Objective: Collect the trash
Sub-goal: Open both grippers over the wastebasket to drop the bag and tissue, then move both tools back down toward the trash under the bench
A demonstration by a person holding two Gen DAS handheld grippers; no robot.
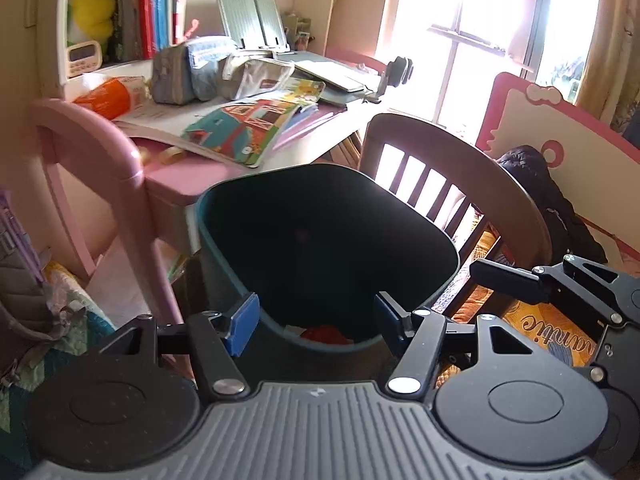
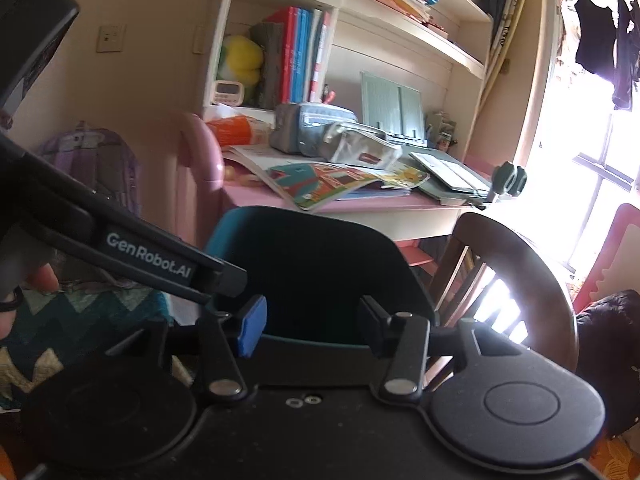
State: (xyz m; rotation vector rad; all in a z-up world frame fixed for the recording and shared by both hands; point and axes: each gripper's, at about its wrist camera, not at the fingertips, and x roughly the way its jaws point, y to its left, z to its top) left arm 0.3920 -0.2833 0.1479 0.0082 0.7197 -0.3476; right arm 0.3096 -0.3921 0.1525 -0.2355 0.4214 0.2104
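A dark teal trash bin (image 1: pixel 224 200) stands on the floor beside the pink desk; red and white scraps (image 1: pixel 324 334) lie at its bottom. My left gripper (image 1: pixel 316 320) is open and empty, its blue pads straddling the bin's near rim. My right gripper (image 2: pixel 308 326) is open and empty just above the same bin (image 2: pixel 232 232). The left gripper's black body (image 2: pixel 160 260) crosses the left of the right wrist view. The right gripper's body (image 1: pixel 568 284) shows at the right of the left wrist view.
The pink desk (image 1: pixel 188 176) holds open picture books (image 1: pixel 240 132), pencil cases (image 1: pixel 188 72), an orange packet (image 1: pixel 108 96) and a green stand. A dark wooden chair (image 1: pixel 452 164) stands right of the bin. A purple backpack (image 2: pixel 92 160) and zigzag quilt (image 2: pixel 76 320) lie left.
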